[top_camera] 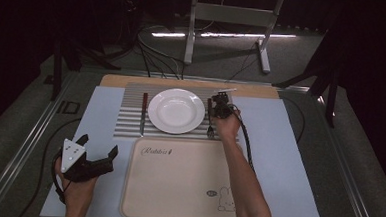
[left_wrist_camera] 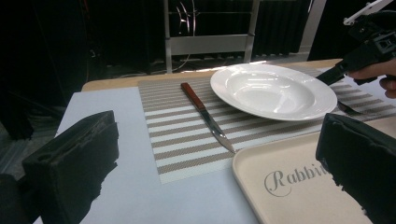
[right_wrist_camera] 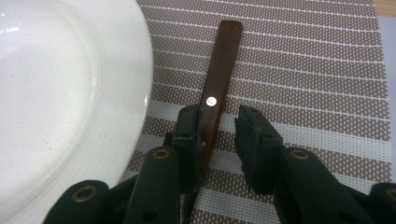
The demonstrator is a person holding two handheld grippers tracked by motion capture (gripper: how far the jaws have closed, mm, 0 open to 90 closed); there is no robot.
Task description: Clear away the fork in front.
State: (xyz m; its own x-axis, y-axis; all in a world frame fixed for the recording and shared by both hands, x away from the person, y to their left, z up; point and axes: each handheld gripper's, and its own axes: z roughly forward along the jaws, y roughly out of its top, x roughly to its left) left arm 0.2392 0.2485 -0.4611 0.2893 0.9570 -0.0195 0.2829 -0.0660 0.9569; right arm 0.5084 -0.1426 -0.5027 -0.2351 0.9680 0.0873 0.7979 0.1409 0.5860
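Table (top_camera: 288, 158) carries a pale blue sheet — the working surface for a place setting. Nearest the person lies a beige tray (top_camera: 177, 188), printed with lettering and a rabbit, bare on top; probably the staging place the cutlery comes from or goes to.

Beyond the tray, a striped placemat (top_camera: 131, 110) bears the setting. White plate (top_camera: 176, 110) sits at its middle, knife (top_camera: 143, 113) to the plate's left, blade toward the person, red-brown handle away. That mirrors the fork (top_camera: 210, 120) on the plate's right: tines near the tray's edge, wooden handle pointing away, just beside the plate rim but apart from it.

Right gripper (right_wrist_camera: 219, 140) is down over the fork's handle. In the right gripper view the jaws are parted — one pad is against the handle's side, the other clear of it with mat showing between. So no clamp at this moment; whether this is a grasp closing or a release I cannot tell. The low, lengthwise approach suits a flat thin handle.

Left gripper (top_camera: 103, 161) rests at the table's near left, jaws wide apart and empty, aimed at the knife — judged idle, kept clear.
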